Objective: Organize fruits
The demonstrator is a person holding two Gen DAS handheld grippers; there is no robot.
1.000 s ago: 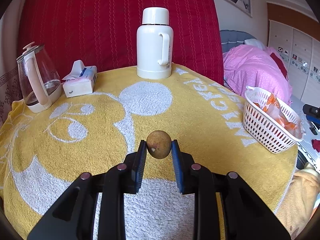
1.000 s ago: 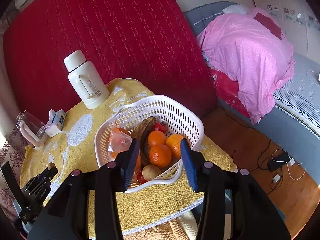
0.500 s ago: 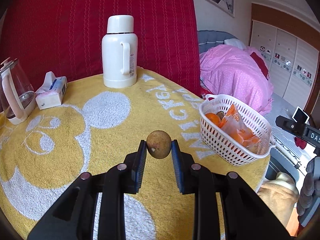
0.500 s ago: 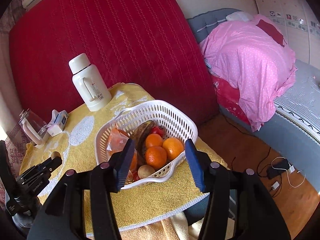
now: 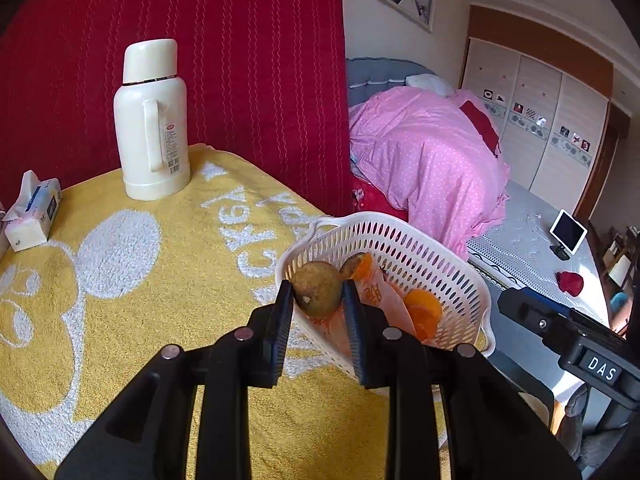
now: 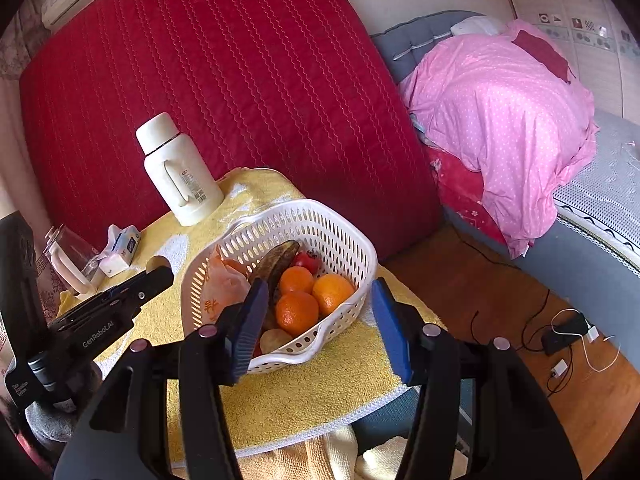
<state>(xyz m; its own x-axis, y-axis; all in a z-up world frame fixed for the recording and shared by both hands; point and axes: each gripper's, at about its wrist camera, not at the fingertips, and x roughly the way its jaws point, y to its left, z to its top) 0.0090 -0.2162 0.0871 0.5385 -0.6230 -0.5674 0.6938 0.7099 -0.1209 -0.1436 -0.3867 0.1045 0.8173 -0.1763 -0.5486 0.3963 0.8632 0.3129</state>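
Note:
My left gripper [image 5: 318,300] is shut on a round brown fruit [image 5: 317,288], holding it just at the near rim of the white slotted basket [image 5: 424,248]. The left gripper also shows in the right wrist view [image 6: 158,266], left of the basket [image 6: 320,220]. The basket holds three oranges [image 6: 298,310], a dark banana [image 6: 276,260], a red fruit [image 6: 306,260], a brown fruit [image 6: 276,340] and an orange plastic bag [image 6: 220,288]. My right gripper [image 6: 320,328] is open and empty, held above the basket's near edge.
A yellow towel [image 5: 160,280] covers the round table. A white thermos [image 5: 152,120], a tissue pack [image 5: 32,208] and a glass kettle [image 6: 68,256] stand at the back. A red quilted panel rises behind. A bed with pink bedding [image 6: 500,100] is to the right.
My left gripper carried the brown fruit rightward across the table to the basket. My right gripper drew a little closer to the basket and its jaws opened wider.

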